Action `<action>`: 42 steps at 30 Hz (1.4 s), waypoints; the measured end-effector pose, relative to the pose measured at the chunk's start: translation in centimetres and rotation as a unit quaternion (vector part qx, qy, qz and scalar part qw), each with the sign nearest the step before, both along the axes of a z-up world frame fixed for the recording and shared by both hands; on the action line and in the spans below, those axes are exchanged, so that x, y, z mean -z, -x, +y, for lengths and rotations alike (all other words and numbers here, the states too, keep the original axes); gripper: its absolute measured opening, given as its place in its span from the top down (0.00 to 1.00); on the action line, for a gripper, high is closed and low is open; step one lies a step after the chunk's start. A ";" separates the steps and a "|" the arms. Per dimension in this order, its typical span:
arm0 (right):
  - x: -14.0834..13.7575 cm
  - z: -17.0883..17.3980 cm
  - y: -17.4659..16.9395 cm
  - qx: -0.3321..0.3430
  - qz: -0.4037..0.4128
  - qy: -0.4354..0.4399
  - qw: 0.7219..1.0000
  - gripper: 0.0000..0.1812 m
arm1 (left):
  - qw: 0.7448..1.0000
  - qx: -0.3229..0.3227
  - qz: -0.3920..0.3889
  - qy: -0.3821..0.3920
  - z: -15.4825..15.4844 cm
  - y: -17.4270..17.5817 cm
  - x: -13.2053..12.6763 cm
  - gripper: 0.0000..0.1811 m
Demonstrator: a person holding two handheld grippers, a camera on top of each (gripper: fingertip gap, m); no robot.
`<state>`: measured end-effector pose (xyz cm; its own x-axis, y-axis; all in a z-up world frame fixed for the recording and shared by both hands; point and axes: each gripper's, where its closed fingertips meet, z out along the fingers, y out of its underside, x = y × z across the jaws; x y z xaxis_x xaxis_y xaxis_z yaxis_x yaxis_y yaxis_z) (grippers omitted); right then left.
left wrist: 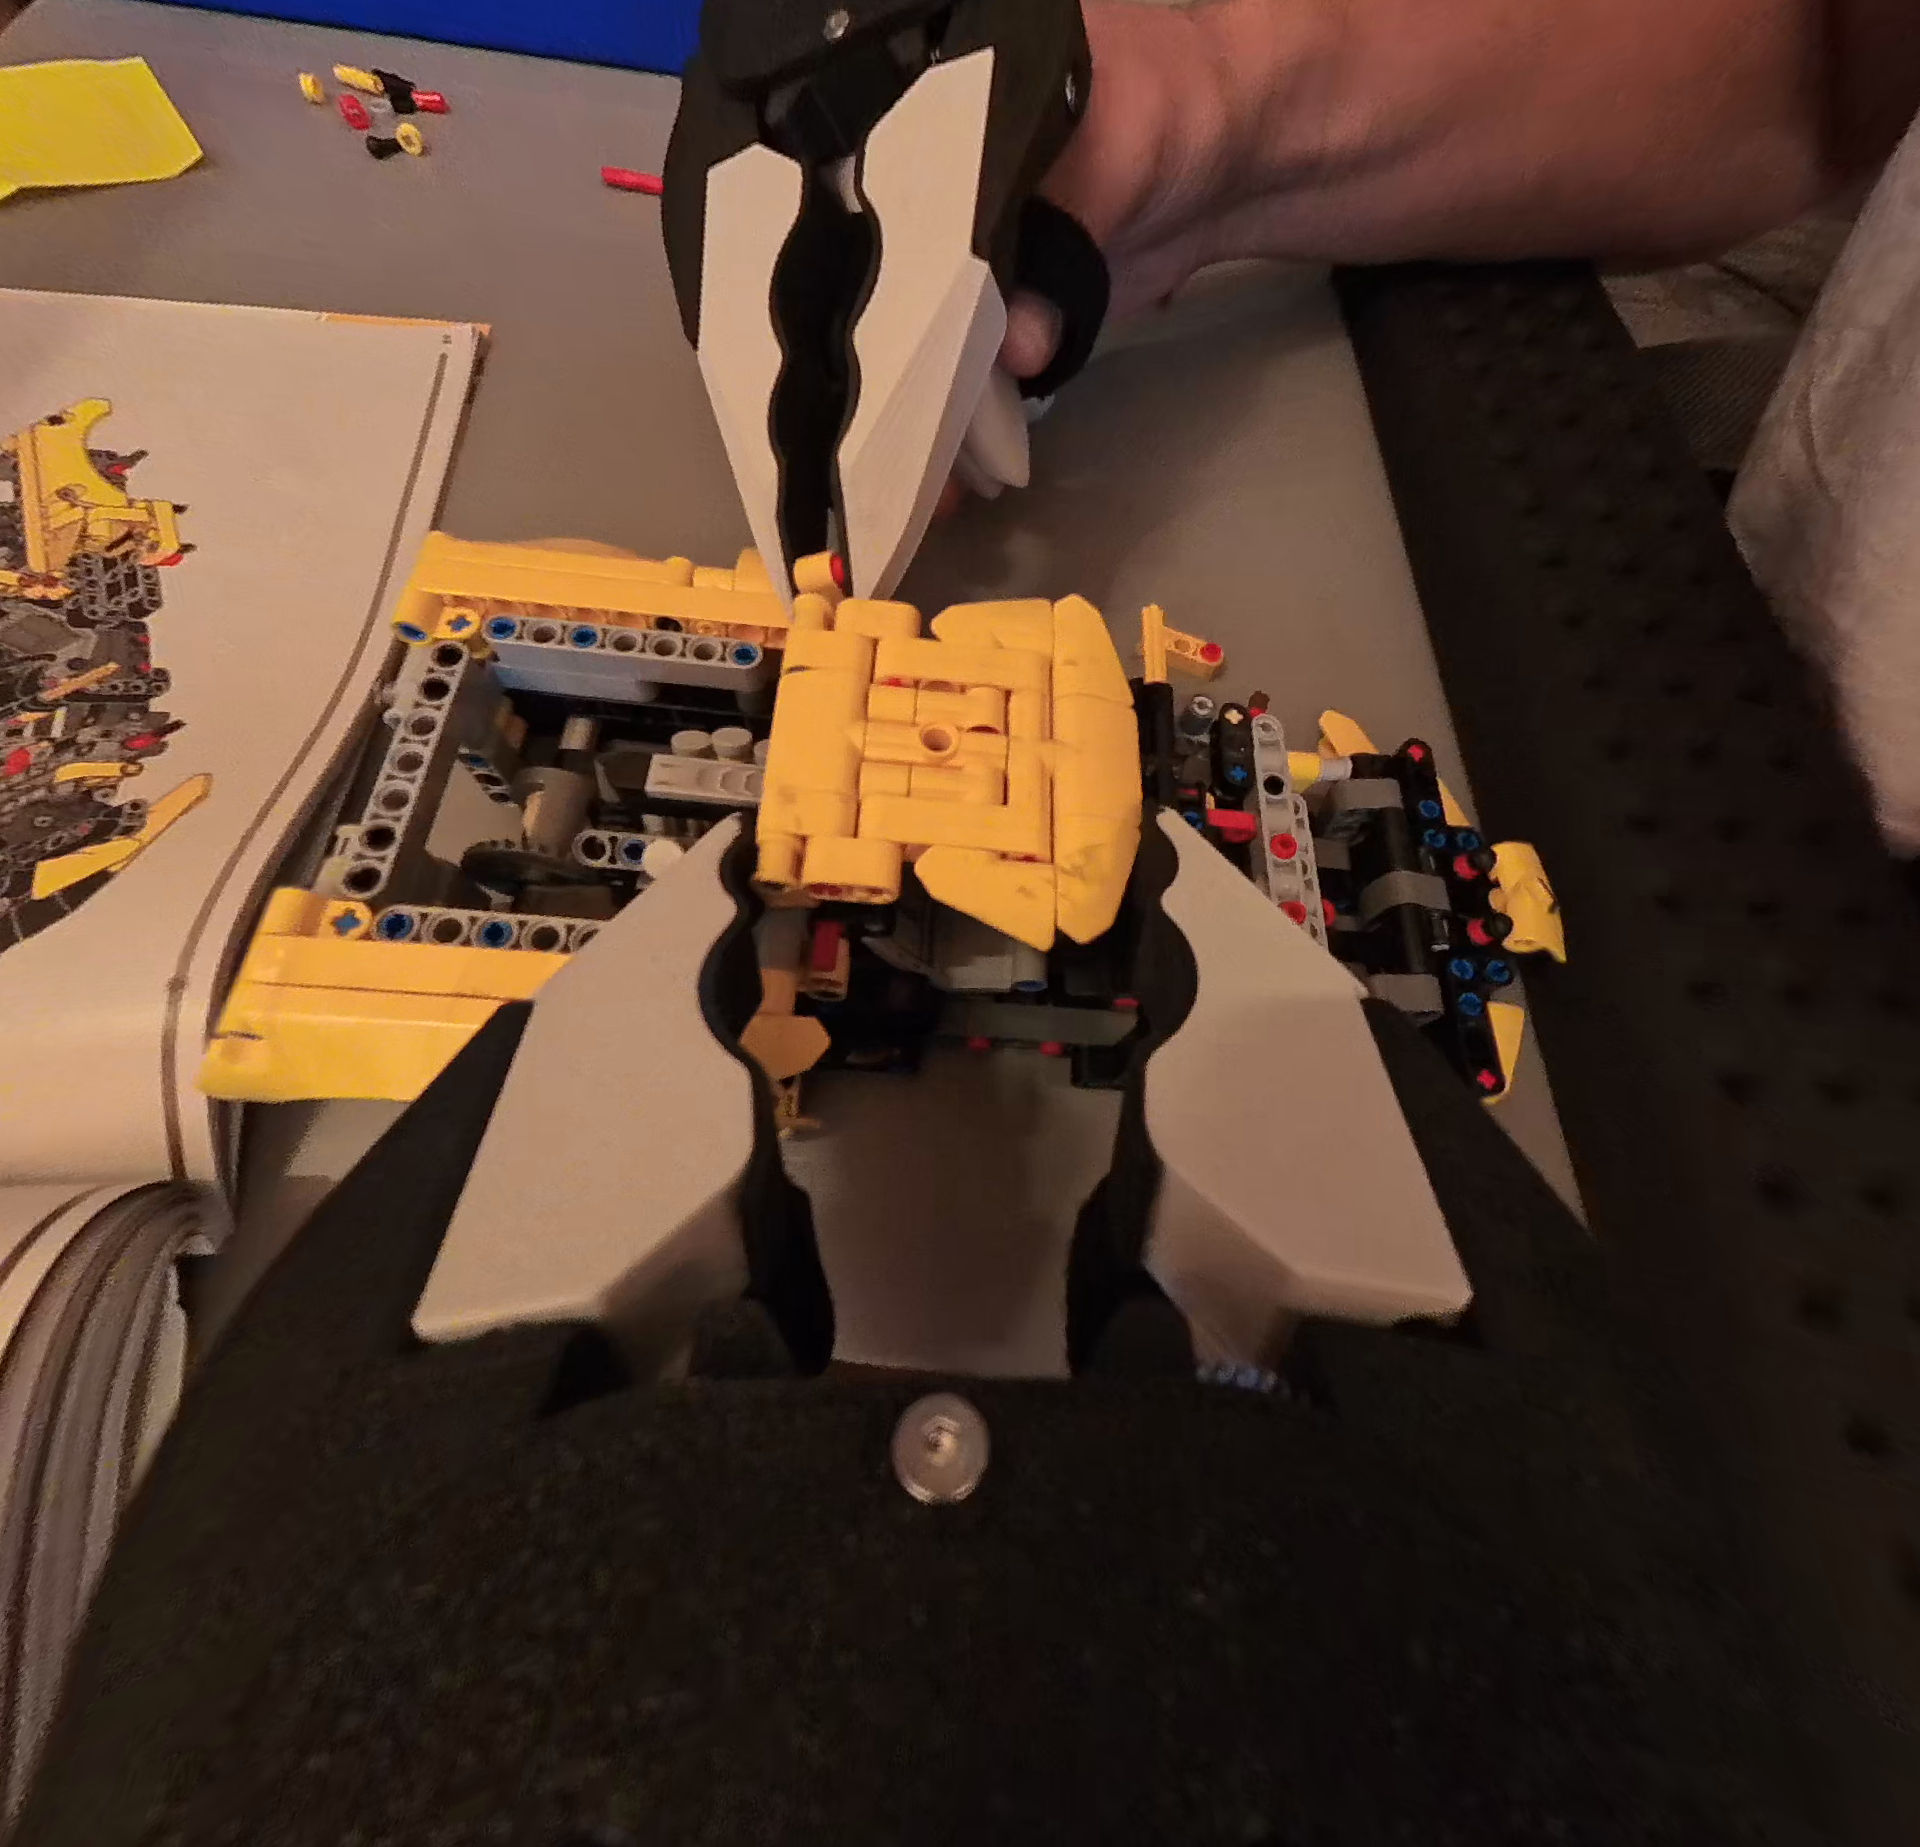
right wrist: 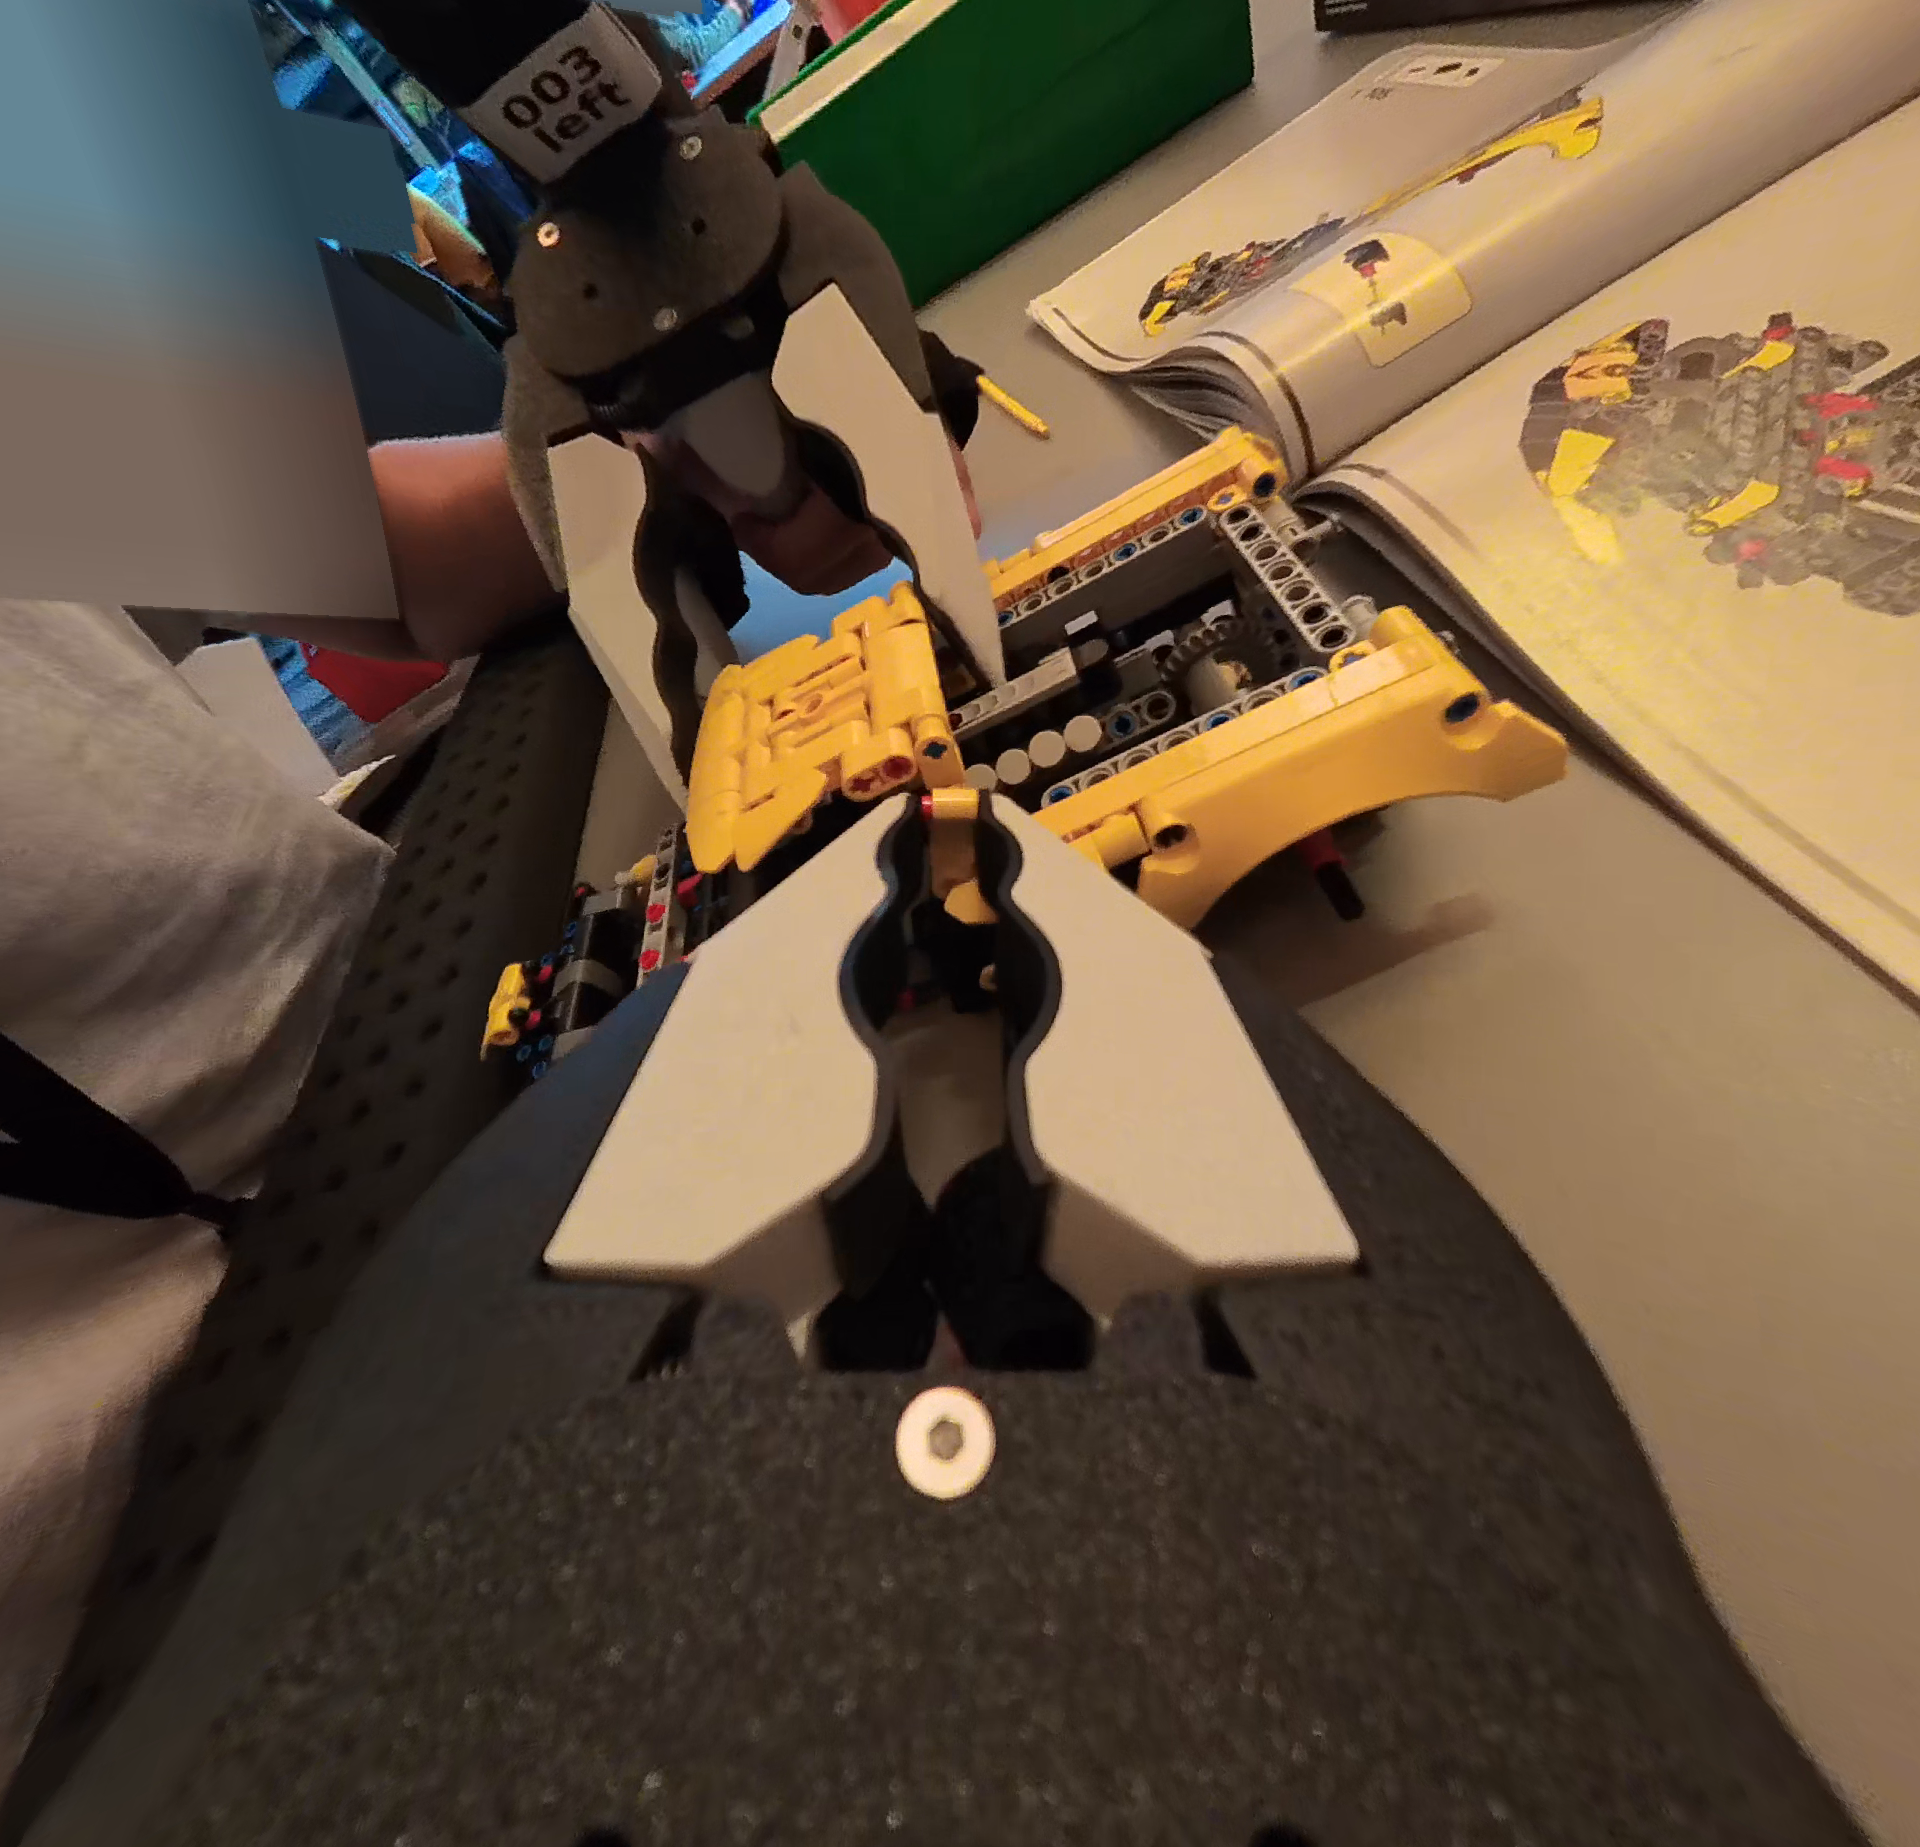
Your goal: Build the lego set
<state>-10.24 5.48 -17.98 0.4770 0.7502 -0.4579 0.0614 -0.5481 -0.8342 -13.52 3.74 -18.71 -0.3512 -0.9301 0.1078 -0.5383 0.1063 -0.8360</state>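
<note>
Right wrist view: the right gripper (right wrist: 951,810), jaws nearly closed, pinches a small yellow connector (right wrist: 954,841) touching the model (right wrist: 1247,758) beside its yellow roof block (right wrist: 821,727). Left gripper (left wrist: 940,841), jaws wide, straddles that roof, gripping nothing visible.

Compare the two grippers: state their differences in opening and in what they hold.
The left gripper is open wide, straddling the model's yellow roof block; the right gripper is shut on a small yellow piece. The left holds nothing separate; the right presses its piece against the model. Both have pale fingers.
</note>
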 end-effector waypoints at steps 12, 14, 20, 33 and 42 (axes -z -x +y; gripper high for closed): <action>2.9 -1.7 -6.5 0.064 -0.228 0.080 0.968 0.95 | 0.998 -0.060 0.017 -0.018 -0.2 0.2 0.1 0.60; 3.7 -2.8 -7.7 0.061 -0.300 0.087 0.948 0.95 | 0.998 -0.057 0.025 -0.022 -0.2 0.2 0.1 0.60; 1.4 -2.9 -4.9 0.070 -0.232 0.066 0.968 0.95 | 0.996 -0.057 0.049 -0.046 -0.1 0.4 0.0 0.60; -7.6 -1.3 1.7 0.069 0.355 0.132 0.923 0.95 | 0.928 -0.176 -0.200 -0.260 -1.2 -3.0 -7.3 0.82; -8.2 -1.7 1.8 0.048 0.380 0.126 0.915 0.96 | 0.908 -0.214 -0.217 -0.288 -0.4 -3.0 -8.2 0.95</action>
